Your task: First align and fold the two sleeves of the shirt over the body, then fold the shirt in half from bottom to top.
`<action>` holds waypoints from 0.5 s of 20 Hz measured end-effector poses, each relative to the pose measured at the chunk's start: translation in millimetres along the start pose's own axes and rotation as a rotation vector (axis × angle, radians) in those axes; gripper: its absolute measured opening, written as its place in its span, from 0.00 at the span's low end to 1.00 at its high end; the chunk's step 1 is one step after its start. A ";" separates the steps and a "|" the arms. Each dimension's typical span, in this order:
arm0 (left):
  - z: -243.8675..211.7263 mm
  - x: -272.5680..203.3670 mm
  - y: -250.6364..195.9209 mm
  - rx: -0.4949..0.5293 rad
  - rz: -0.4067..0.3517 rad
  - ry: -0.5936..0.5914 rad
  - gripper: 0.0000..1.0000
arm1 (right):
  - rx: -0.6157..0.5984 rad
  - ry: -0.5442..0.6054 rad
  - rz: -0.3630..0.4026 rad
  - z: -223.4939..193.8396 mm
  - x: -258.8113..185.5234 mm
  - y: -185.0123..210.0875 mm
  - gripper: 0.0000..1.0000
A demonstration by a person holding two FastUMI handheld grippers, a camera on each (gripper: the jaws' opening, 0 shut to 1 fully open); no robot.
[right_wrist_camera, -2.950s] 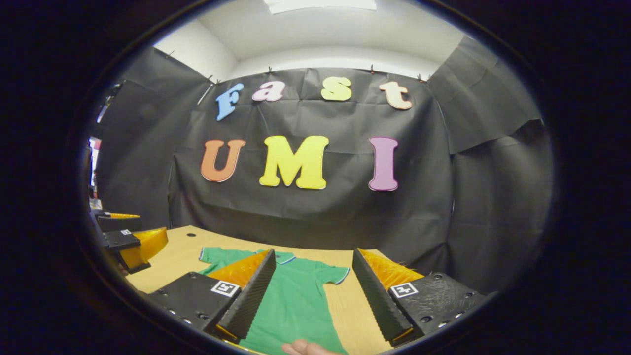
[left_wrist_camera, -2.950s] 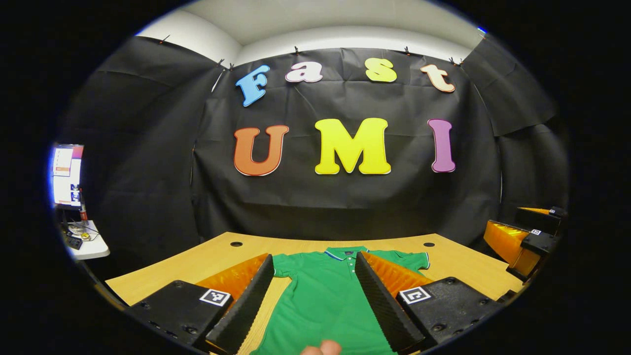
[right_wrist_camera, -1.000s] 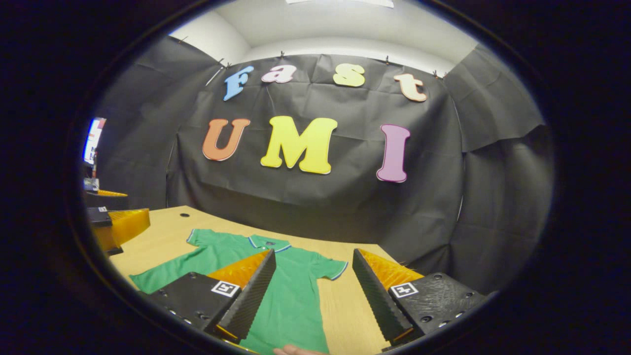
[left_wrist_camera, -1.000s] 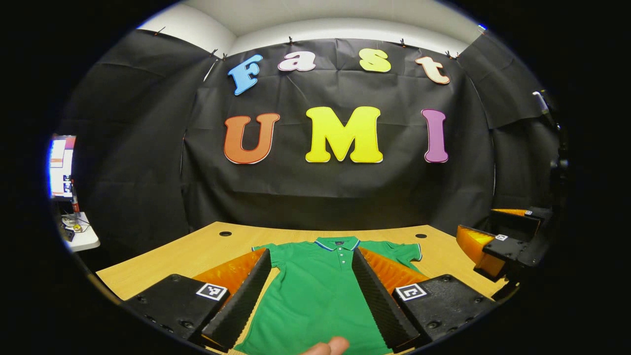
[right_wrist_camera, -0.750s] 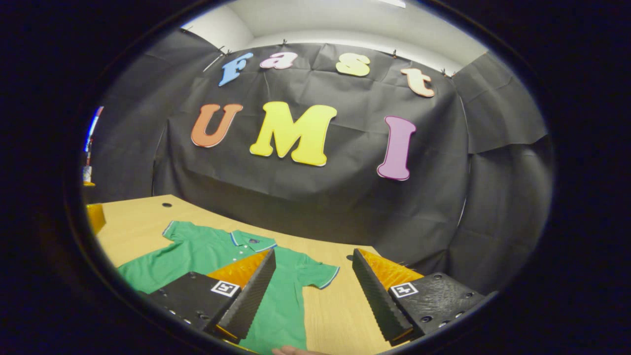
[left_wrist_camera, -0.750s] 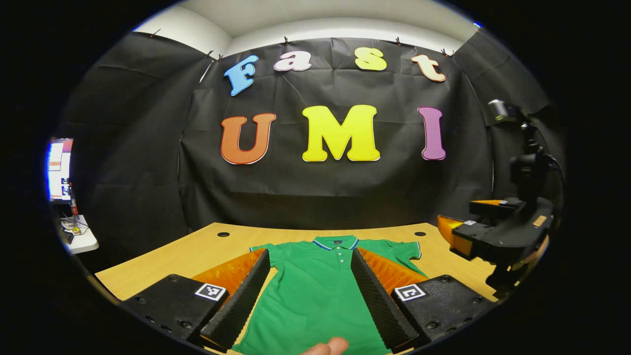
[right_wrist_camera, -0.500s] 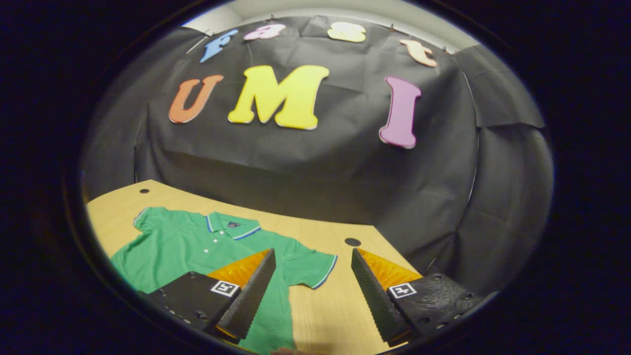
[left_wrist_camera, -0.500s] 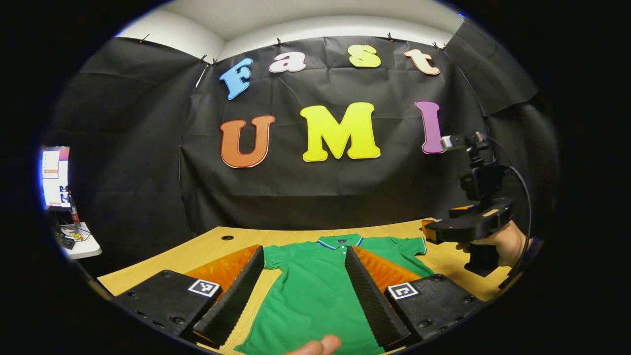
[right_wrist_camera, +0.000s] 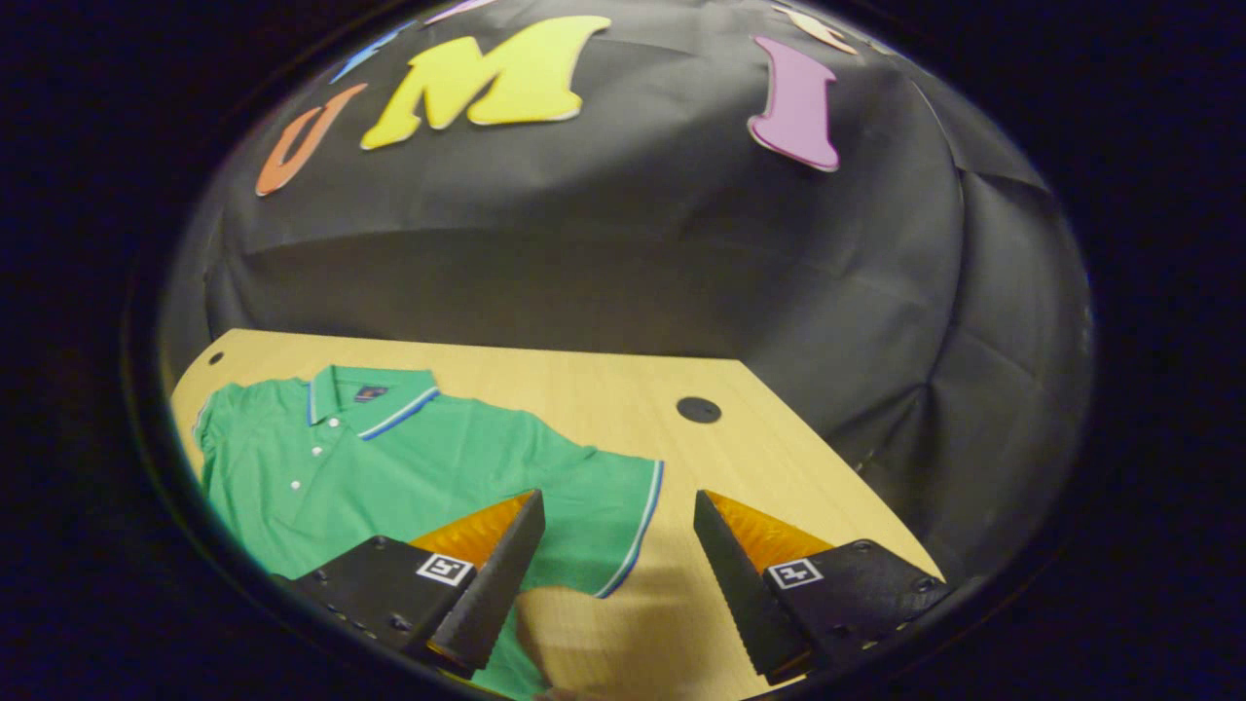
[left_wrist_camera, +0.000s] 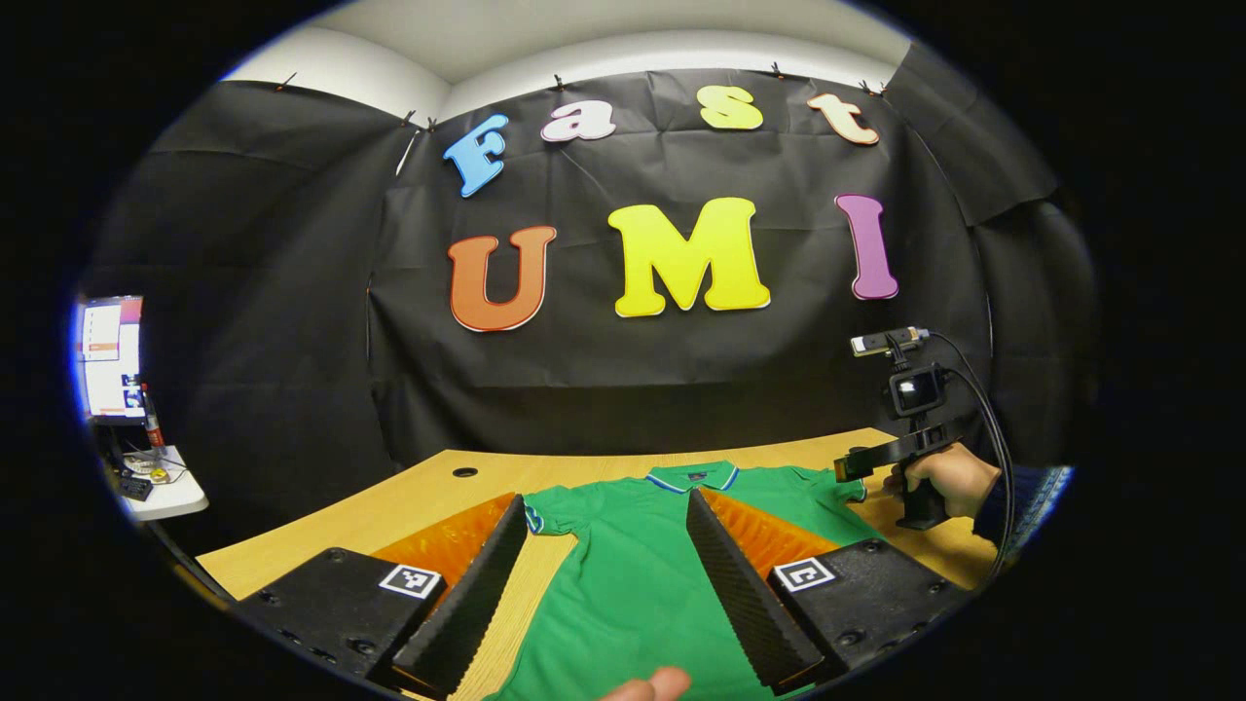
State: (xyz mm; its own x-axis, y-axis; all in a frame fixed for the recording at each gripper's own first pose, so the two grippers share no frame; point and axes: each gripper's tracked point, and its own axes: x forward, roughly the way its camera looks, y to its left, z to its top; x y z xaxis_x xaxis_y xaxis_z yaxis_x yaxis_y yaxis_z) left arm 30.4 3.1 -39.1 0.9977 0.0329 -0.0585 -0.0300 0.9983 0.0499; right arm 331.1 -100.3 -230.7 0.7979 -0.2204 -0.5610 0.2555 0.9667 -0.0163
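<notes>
A green polo shirt (left_wrist_camera: 633, 574) lies flat, collar away from me, on the wooden table (left_wrist_camera: 419, 501). My left gripper (left_wrist_camera: 608, 584) hangs open above the shirt's body, nothing between its fingers. Farther right in that view a hand holds my right gripper (left_wrist_camera: 852, 467) over the shirt's right sleeve. In the right gripper view the right gripper (right_wrist_camera: 618, 574) is open just above the blue-trimmed cuff of that sleeve (right_wrist_camera: 613, 526); the shirt (right_wrist_camera: 389, 458) spreads to the left with its collar and buttons showing.
A round cable hole (right_wrist_camera: 698, 410) sits in the table beyond the sleeve, another hole (left_wrist_camera: 464, 472) at the far left. A monitor and a small white table (left_wrist_camera: 146, 477) stand outside the booth on the left. A fingertip (left_wrist_camera: 647, 686) shows at the bottom edge.
The right gripper has moved forward and tilted down toward the right sleeve, coming close over its cuff. The left gripper has stayed nearly still over the shirt's body. Both stay open.
</notes>
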 end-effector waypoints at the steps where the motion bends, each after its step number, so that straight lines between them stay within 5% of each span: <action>1: -2.7 2.6 1.0 -0.008 0.002 0.008 1.00 | 0.027 0.028 0.022 -5.2 5.0 -0.8 0.94; 8: -34.0 14.4 -1.3 0.004 0.013 0.095 1.00 | 0.092 0.133 0.130 -34.8 19.1 17.8 0.92; 10: -36.0 16.1 -0.4 0.006 0.018 0.099 1.00 | 0.120 0.138 0.128 -34.1 25.5 18.3 0.70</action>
State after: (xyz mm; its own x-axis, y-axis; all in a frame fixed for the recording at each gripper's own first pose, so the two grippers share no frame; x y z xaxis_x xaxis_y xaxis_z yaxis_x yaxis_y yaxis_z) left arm 44.3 4.9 -75.9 0.9862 0.0554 -0.1558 -0.0468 0.9972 0.0582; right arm 337.5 -83.8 -273.6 0.7481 -0.0696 -0.6600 0.2270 0.9613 0.1560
